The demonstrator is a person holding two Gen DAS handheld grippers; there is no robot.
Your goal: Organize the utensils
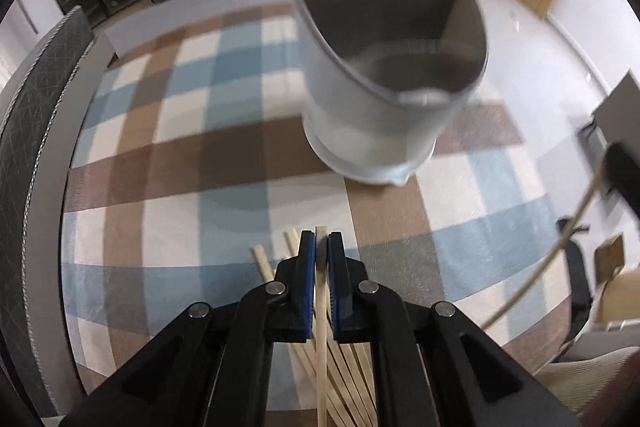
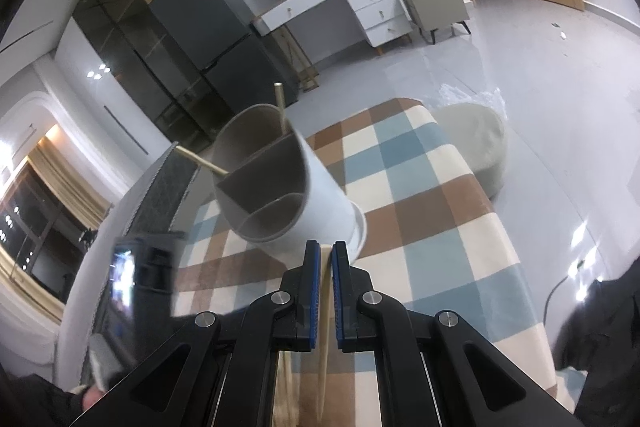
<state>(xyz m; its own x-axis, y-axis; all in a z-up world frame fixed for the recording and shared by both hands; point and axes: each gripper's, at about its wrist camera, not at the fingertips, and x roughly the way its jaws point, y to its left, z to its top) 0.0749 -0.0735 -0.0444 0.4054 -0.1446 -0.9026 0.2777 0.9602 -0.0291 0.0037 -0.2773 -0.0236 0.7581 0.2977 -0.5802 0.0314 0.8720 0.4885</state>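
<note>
A white utensil holder point(image 1: 360, 115) with inner dividers stands on the checked cloth, blurred in the left wrist view. Two chopsticks point(image 2: 281, 107) lean out of its far compartments. My left gripper point(image 1: 321, 239) is shut on a single pale chopstick point(image 1: 321, 291), held above a loose bundle of several chopsticks point(image 1: 352, 379) lying on the cloth. In the right wrist view the holder point(image 2: 324, 195) is just beyond my right gripper point(image 2: 326, 247), which is shut on another tapered wooden chopstick point(image 2: 325, 339) whose point hangs down toward the camera.
The blue, brown and cream checked cloth point(image 1: 168, 163) covers the table point(image 2: 440, 227). A grey chair back point(image 1: 36, 155) stands at its left edge. Beyond the table stand a beige pouf point(image 2: 476, 143), a dark fridge point(image 2: 208, 27) and a white desk point(image 2: 348, 3).
</note>
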